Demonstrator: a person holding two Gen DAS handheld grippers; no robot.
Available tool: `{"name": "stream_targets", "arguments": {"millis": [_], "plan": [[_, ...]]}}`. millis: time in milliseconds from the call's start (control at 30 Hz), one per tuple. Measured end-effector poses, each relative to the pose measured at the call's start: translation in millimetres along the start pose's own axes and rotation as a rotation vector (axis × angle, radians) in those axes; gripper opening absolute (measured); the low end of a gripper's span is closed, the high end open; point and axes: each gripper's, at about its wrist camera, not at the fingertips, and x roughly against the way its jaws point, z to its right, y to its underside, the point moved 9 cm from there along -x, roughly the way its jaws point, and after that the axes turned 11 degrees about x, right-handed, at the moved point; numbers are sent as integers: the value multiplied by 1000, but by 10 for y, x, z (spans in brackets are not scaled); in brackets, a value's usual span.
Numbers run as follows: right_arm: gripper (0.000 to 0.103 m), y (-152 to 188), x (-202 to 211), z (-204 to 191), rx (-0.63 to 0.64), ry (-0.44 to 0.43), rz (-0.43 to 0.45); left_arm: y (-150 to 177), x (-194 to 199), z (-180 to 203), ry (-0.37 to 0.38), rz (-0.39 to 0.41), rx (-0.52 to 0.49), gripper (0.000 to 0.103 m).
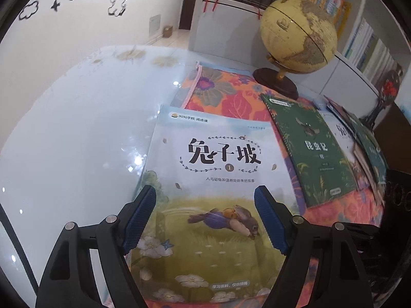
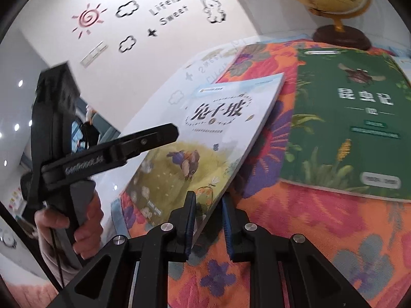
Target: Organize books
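Observation:
A pale book with a running rabbit on its cover (image 1: 218, 154) lies half on the floral cloth, half on the white table. My left gripper (image 1: 205, 200) hovers open just above the cover's lower part, blue pads wide apart and touching nothing. In the right wrist view the left gripper (image 2: 164, 132) shows side-on, held by a hand (image 2: 84, 220). My right gripper (image 2: 208, 205) is shut on the near right corner of the rabbit book (image 2: 205, 128), whose right edge is raised off the cloth. A green insect book (image 2: 359, 115) lies flat to its right.
A yellow globe (image 1: 298, 33) on a dark wooden base stands at the back of the orange floral cloth (image 1: 226, 95). Several more books (image 1: 359, 133) overlap beyond the green book (image 1: 310, 148). Glossy white tabletop (image 1: 77, 128) spreads to the left. Bookshelves line the far wall.

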Motion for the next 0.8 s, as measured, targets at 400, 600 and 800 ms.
{"name": "stream_targets", "arguments": {"millis": [400, 600, 800], "plan": [[49, -682, 2356, 963, 21, 405, 390, -394, 385, 1441, 33, 79, -40, 78], [50, -529, 3478, 1860, -135, 487, 540, -528, 367, 2898, 221, 121, -120, 83], [50, -61, 3520, 2736, -247, 530, 341, -221, -117, 3705, 250, 52, -111, 83]]}}
